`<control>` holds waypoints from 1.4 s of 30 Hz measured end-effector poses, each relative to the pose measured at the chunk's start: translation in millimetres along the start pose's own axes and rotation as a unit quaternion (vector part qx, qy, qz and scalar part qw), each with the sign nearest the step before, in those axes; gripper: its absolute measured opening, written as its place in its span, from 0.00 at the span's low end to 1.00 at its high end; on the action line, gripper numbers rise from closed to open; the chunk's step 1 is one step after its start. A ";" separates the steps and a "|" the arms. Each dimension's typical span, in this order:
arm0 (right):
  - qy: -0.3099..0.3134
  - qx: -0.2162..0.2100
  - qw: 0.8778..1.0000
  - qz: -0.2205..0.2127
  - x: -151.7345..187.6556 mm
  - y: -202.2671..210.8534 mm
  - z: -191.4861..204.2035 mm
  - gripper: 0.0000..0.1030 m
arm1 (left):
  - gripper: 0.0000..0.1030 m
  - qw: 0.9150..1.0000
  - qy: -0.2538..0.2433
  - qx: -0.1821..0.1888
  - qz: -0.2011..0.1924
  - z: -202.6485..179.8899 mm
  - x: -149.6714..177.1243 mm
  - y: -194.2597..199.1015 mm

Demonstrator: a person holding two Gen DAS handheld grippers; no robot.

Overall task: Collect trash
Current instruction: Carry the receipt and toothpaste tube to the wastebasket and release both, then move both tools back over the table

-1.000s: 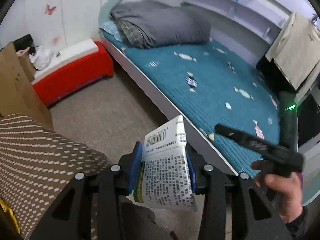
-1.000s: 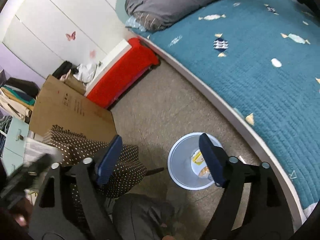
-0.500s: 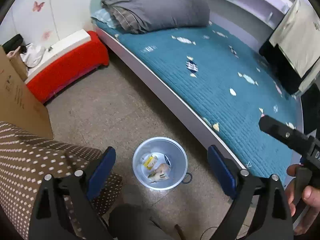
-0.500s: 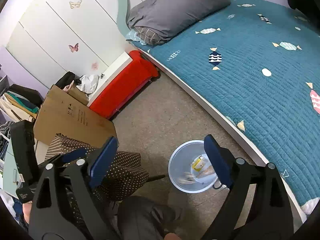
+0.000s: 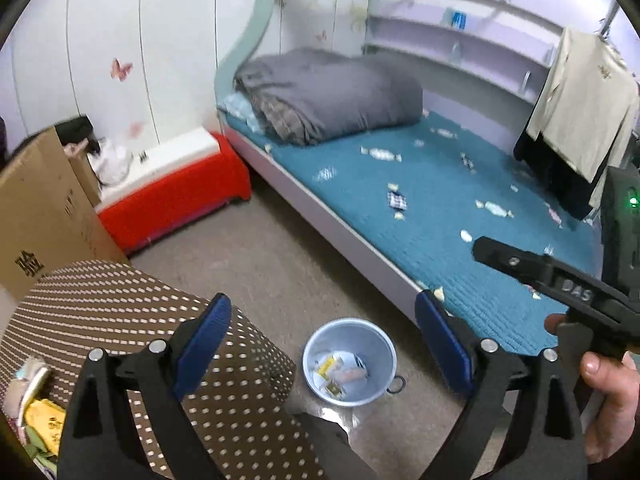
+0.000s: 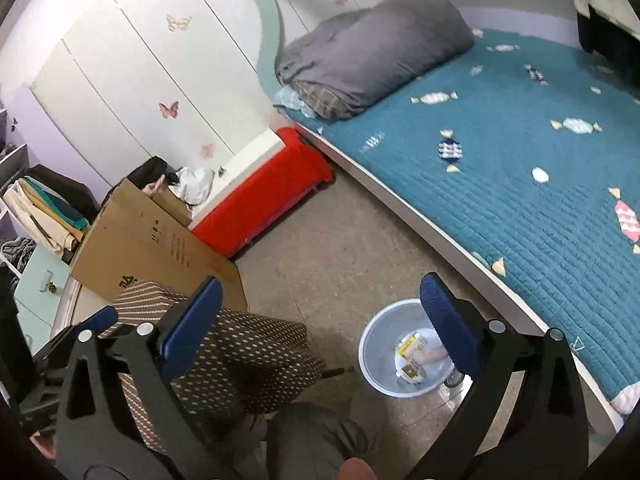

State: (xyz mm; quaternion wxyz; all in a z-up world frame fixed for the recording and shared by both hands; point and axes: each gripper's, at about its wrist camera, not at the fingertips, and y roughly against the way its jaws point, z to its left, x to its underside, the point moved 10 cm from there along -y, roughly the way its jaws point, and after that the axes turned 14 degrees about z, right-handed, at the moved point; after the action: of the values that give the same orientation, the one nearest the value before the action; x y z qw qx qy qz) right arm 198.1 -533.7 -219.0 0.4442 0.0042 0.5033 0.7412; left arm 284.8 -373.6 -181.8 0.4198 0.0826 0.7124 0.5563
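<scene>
A small pale blue bin (image 5: 310,354) (image 6: 370,334) stands on the floor beside the bed. Yellow-and-white packets and paper trash (image 5: 334,370) (image 6: 410,354) lie inside it. My left gripper (image 5: 322,320) hangs above the bin, open and empty. My right gripper (image 6: 320,296) also hangs above the floor just left of the bin; its jaws are opening, with nothing between them. In the left wrist view the right gripper's body (image 5: 528,266) shows at the right, held by a hand (image 5: 608,392).
A bed with a teal quilt (image 5: 420,200) (image 6: 520,160) and a folded grey duvet (image 5: 332,96) runs along the right. A red bench (image 5: 172,204), a cardboard box (image 6: 152,248) and a brown dotted seat (image 5: 120,320) stand at the left. A grey-trousered knee (image 6: 312,436) is below.
The left gripper let go of the printed paper box, which dropped out of its jaws toward the bin. Both grippers rose, tilting up toward the bed. The right jaws spread wider.
</scene>
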 end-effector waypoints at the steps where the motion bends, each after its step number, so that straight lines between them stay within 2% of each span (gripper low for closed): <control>1: 0.003 0.002 1.000 -0.008 0.4 6.8 6.6 0.94 | 0.88 1.000 -0.002 -0.002 -0.017 0.0 0.1 12.4; 6: 0.029 0.022 0.998 -0.055 2.2 47.6 37.4 0.94 | 0.88 0.996 -0.010 -0.021 -0.089 0.0 3.8 67.8; 13: 0.124 0.043 0.987 -0.097 14.8 97.6 107.9 0.94 | 0.88 0.988 0.032 -0.033 -0.145 22.0 23.1 134.9; 15: 0.160 0.045 0.981 -0.101 22.6 106.1 134.2 0.94 | 0.88 0.987 0.042 -0.043 -0.150 30.3 33.2 148.9; 18: 0.201 0.038 0.973 -0.110 34.2 115.6 168.6 0.94 | 0.89 0.982 0.057 -0.078 -0.162 48.8 48.4 167.0; 23: 0.230 0.004 0.967 -0.112 48.1 115.9 206.3 0.94 | 0.89 0.978 0.098 -0.103 -0.154 86.9 79.9 181.1; 28: 0.261 -0.010 0.962 -0.079 68.0 89.9 238.1 0.94 | 0.89 0.970 0.157 -0.123 -0.138 135.4 115.1 183.7; 34: 0.317 -0.023 0.948 -0.017 99.3 38.5 277.2 0.94 | 0.89 0.960 0.213 -0.140 -0.114 183.6 159.5 177.1; 38: 0.349 -0.031 0.936 0.031 124.6 -1.3 297.7 0.94 | 0.89 0.952 0.246 -0.155 -0.095 214.6 190.5 172.8; 42: 0.384 -0.044 0.918 0.083 153.2 -42.5 317.6 0.94 | 0.89 0.945 0.266 -0.168 -0.085 235.3 214.5 172.2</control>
State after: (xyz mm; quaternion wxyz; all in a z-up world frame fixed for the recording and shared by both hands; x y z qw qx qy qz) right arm 277.1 -192.3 -161.7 0.1535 -0.2589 0.5997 0.7415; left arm 251.0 -14.8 -148.7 0.2685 -0.2009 0.6987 0.6319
